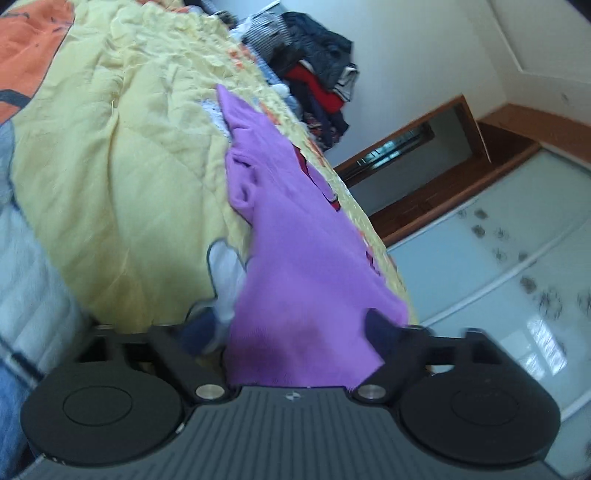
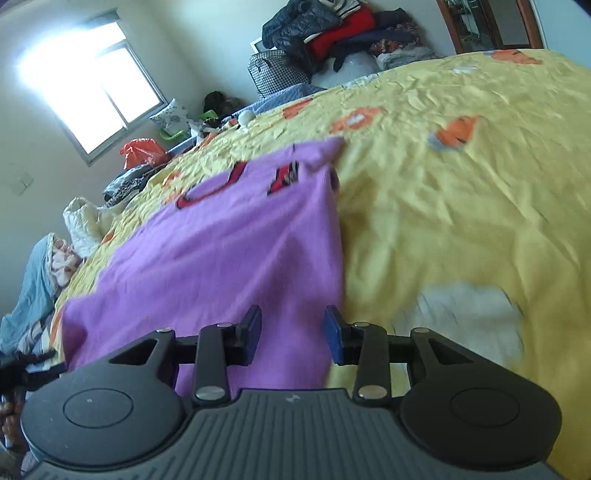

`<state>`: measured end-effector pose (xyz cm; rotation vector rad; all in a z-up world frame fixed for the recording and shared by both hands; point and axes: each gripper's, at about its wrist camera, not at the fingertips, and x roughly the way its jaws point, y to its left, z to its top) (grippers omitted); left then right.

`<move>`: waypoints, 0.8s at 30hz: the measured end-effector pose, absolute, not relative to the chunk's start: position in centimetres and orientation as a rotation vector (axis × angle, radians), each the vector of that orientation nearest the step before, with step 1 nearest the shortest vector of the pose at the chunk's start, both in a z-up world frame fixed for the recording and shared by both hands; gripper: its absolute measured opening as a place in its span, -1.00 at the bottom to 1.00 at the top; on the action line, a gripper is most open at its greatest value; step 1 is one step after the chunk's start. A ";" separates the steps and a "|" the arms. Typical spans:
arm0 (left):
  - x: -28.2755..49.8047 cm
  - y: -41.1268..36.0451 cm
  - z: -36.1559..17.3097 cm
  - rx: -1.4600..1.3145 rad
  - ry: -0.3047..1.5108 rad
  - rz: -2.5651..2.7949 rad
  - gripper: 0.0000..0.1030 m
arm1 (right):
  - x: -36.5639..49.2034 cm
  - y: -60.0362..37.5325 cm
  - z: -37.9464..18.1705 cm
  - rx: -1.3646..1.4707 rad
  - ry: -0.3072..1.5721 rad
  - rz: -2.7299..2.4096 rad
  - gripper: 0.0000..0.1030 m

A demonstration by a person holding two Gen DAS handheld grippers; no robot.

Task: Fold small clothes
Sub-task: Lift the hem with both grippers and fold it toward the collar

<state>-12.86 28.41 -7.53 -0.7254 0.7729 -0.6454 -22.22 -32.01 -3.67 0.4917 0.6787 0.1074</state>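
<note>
Folding looks partly begun, as far as you can judge: the purple knit top with red-and-black letters (image 2: 229,240) lies spread on the bed's yellow quilted cover with orange prints (image 2: 461,206), its long edge running straight away from you and its near hem at the bed's near edge, under both tools. In the left wrist view one side seems already bunched or turned over along the garment's length, though blur keeps you from being sure; no neat finished fold shows yet, so most of the folding is likely still ahead.

Your right gripper (image 2: 293,334) has its jaws partly apart, released, with the purple cloth lying between and beneath them and neither blue pad pressing on it. Your left gripper (image 1: 291,332) stands with its jaws spread wide, the hem passing between them, loose rather than pinched.

Beyond the top, a heap of dark and red clothes (image 2: 332,33) sits past the bed's far edge, by the wall.
</note>
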 end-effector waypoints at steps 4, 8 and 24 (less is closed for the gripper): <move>-13.5 28.4 -9.3 -0.759 0.807 -0.649 0.62 | -24.4 -32.0 -4.0 0.498 0.675 0.113 -0.29; -13.3 27.6 -10.3 -0.708 0.822 -0.650 0.50 | -25.0 -31.4 -4.1 0.484 0.677 0.125 -0.28; -14.1 25.1 -12.1 -0.626 0.841 -0.697 -0.91 | -25.6 -30.3 -4.1 0.460 0.687 0.157 -0.29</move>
